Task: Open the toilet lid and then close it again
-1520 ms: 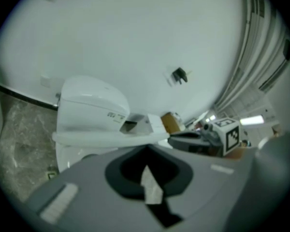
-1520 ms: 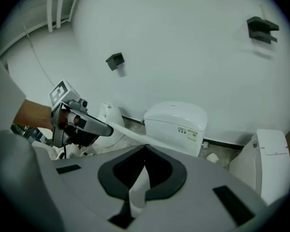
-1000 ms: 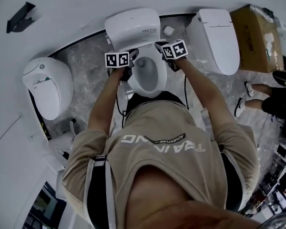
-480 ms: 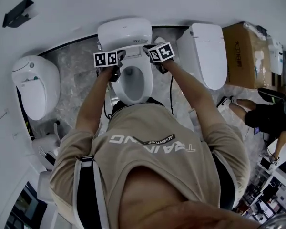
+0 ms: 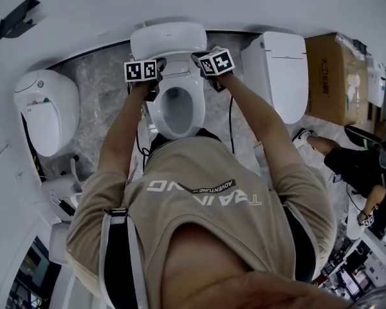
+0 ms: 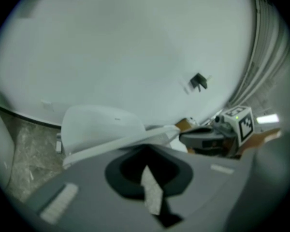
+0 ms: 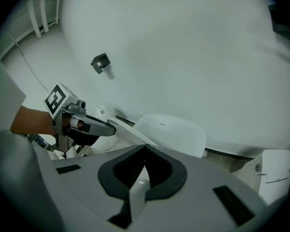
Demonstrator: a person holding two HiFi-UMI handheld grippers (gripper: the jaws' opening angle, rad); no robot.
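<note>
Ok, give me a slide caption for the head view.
Person bends over a toilet, left gripper and right gripper flanking its raised lid.

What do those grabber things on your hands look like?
The left gripper and right gripper are dark, with flat grey jaws. Each carries a white cube printed with black square markers. Thin black cables run back beside the arms. The person wears a tan short-sleeved T-shirt with pale lettering.

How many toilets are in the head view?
3: the open toilet in the middle, a closed toilet on its left, another closed toilet on its right. More may be hidden behind the person.
</note>
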